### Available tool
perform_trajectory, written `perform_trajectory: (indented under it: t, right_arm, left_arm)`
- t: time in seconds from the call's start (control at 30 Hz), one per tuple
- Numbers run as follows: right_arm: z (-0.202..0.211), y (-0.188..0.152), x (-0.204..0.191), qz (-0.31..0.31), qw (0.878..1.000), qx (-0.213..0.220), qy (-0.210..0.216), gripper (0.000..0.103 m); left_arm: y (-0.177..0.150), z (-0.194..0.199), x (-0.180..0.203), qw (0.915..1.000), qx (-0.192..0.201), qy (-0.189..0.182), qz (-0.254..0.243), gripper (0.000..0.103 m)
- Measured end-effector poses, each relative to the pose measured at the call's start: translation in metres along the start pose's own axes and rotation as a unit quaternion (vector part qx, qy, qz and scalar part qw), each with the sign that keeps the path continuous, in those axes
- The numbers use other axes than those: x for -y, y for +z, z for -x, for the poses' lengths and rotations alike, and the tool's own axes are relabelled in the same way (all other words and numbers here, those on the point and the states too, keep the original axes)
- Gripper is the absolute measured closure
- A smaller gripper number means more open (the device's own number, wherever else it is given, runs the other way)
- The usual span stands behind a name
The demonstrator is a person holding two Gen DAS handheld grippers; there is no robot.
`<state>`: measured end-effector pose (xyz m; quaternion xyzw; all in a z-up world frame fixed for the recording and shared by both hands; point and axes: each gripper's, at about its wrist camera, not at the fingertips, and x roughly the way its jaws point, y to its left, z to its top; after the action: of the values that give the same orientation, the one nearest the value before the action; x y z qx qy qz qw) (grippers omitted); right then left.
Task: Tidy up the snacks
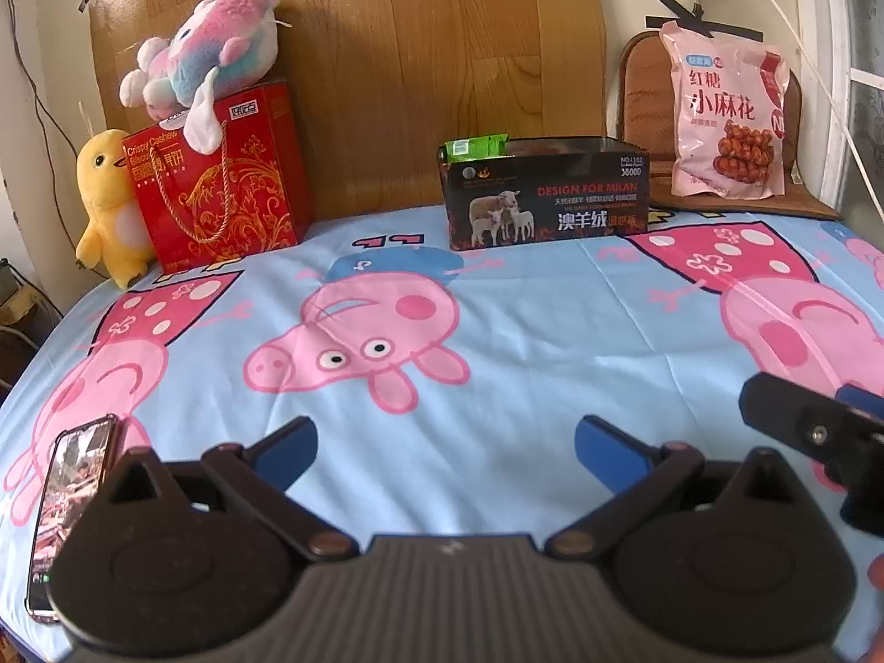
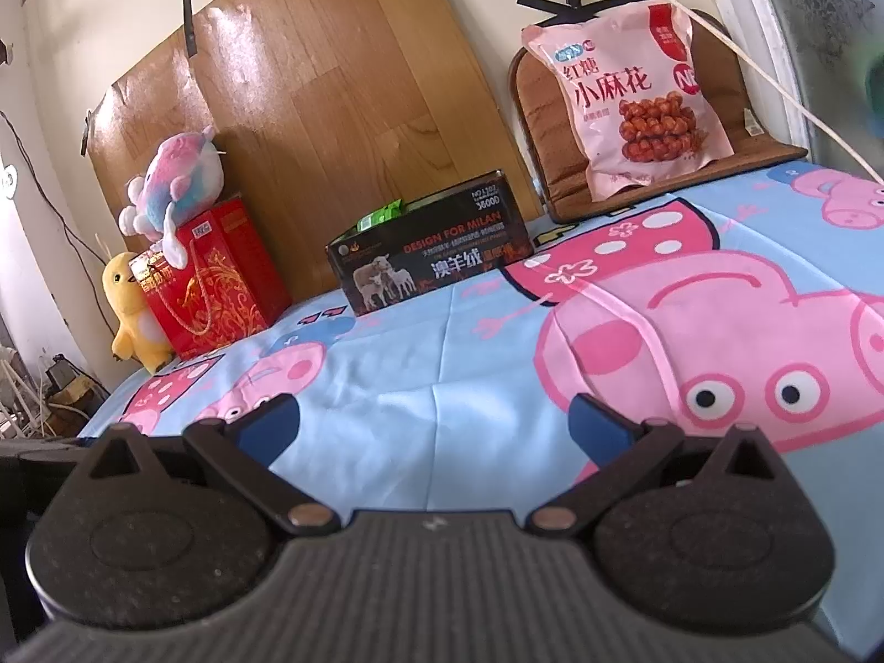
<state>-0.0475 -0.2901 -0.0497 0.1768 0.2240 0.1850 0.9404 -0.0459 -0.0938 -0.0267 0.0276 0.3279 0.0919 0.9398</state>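
— Spread across everything: cartoon-pig sheet point(image 1: 497, 342). Far ahead of both grippers, by the wooden board: black box point(image 1: 544, 193), green packet point(image 1: 475, 146) poking out.
— Right of it, well apart: pink snack bag point(image 1: 726, 110) leaning on a brown cushion point(image 1: 641, 99).
— Left gripper point(image 1: 445, 450), right gripper point(image 2: 433, 422): spread wide, holding nothing.
— Nothing between. Phone point(image 1: 72, 497) beside the left.
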Motion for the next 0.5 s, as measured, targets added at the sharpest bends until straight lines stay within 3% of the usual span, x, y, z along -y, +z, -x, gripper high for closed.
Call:
perform_trajectory:
  t: [0.5]
  right_arm:
    - [0.0004, 0.0002, -0.0001, 0.000, 1.000, 0.001, -0.001, 0.000]
  left_arm:
    - [0.0002, 0.0034, 0.0010, 0.9999, 0.013, 0.007, -0.003, 0.000]
